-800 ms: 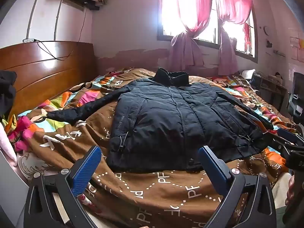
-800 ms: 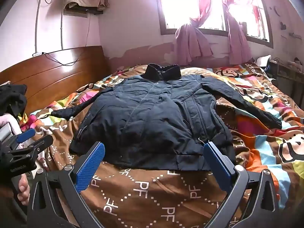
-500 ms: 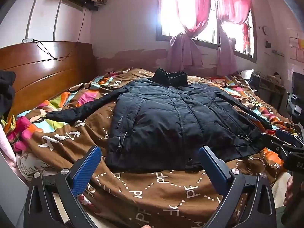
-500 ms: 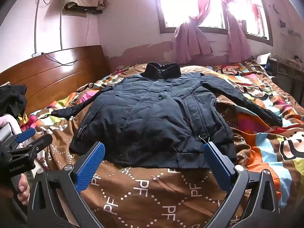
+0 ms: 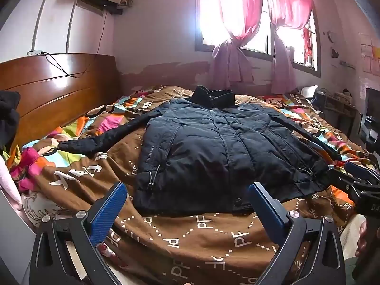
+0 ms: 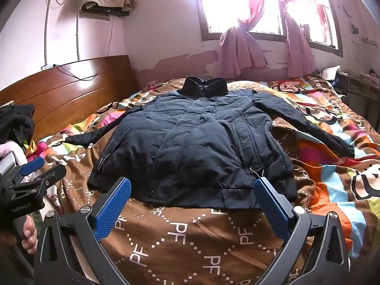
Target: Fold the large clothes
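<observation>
A dark navy padded jacket [image 5: 213, 152] [image 6: 190, 147] lies face up and spread flat on the bed, collar toward the window, both sleeves stretched outward. My left gripper [image 5: 187, 190] hovers open just short of the jacket's hem, nothing between its blue pads. My right gripper [image 6: 192, 185] is open too, level with the hem near the jacket's right side. Each gripper shows at the edge of the other's view: the right gripper [image 5: 356, 178] and the left gripper [image 6: 35, 173], both beside the bed's near edge.
A brown and multicoloured patterned quilt [image 5: 190, 232] [image 6: 332, 166] covers the bed. A wooden headboard [image 5: 59, 83] stands on the left with dark clothes [image 6: 14, 123] piled by it. Pink curtains [image 6: 239, 49] hang at the window behind. A low table [image 5: 339, 104] sits at the far right.
Both grippers have edged slightly closer to the jacket's hem; the jacket itself has not moved and both stay open.
</observation>
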A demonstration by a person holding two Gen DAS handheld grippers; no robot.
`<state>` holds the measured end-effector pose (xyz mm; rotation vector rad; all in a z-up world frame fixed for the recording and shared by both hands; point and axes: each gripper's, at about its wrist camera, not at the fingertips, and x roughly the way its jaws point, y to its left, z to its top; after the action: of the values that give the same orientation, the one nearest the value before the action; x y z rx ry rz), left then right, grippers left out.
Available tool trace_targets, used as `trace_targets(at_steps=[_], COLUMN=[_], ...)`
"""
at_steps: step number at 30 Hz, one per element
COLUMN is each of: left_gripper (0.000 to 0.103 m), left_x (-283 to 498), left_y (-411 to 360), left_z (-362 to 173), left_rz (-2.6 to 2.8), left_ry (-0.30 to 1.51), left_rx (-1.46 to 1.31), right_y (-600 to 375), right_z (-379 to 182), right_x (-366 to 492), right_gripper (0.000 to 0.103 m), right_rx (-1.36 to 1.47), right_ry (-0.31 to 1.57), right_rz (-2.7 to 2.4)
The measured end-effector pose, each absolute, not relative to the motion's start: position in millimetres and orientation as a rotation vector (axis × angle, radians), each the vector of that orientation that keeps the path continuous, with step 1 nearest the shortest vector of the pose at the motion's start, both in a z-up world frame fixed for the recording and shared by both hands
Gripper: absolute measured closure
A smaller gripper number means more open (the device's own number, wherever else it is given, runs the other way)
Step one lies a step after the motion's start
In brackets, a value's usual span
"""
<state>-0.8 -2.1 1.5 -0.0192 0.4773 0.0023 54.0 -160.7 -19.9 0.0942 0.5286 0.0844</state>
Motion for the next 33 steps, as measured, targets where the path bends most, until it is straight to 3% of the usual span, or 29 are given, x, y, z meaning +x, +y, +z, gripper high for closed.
trace_targets(at_steps=[33], left_gripper=[0.0], left_x=[-1.8], left_y=[-1.9], left_z=[2.1], left_rz=[0.005], left_ry=[0.471], left_rx=[-0.009], right_y=[-163.9], right_z=[-20.9], right_x=[52.5], right_gripper=[0.001], right_rx=[0.1], right_ry=[0.531], right_rz=[0.086])
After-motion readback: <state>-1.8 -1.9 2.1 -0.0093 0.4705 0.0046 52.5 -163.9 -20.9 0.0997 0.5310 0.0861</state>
